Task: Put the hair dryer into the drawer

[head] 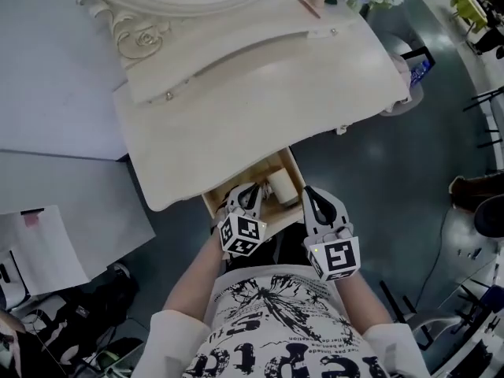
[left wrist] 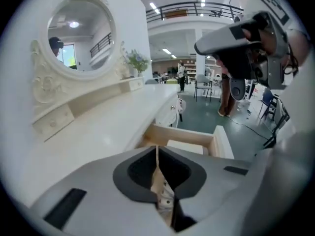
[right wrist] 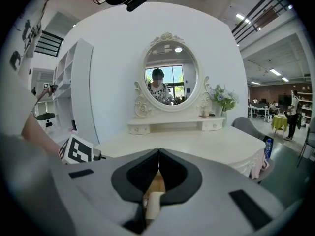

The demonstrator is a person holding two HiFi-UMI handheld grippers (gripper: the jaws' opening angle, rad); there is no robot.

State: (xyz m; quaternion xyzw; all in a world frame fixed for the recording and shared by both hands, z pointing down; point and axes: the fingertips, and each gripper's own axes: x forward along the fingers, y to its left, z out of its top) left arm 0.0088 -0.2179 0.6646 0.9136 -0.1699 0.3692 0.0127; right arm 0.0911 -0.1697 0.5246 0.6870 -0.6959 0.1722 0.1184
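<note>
The white dressing table [head: 260, 93] has its drawer [head: 298, 181] pulled open at the front edge. A white rounded object [head: 279, 186], apparently the hair dryer, lies inside it and also shows in the left gripper view as a pale block, the hair dryer [left wrist: 189, 145]. My left gripper [head: 246, 198] hangs just above the drawer's left part, jaws shut with nothing between them [left wrist: 157, 150]. My right gripper [head: 316, 205] hovers beside the drawer's right wall, also shut and empty [right wrist: 158, 154]. The drawer's wooden wall [left wrist: 224, 141] is close ahead.
An oval mirror [right wrist: 170, 75] stands at the back of the tabletop, with a flower vase [right wrist: 224, 100] to its right. A grey chair [right wrist: 246, 127] sits beyond the table's right end. White panels [head: 55, 69] flank the table's left; cables and gear [head: 87, 321] lie on the floor.
</note>
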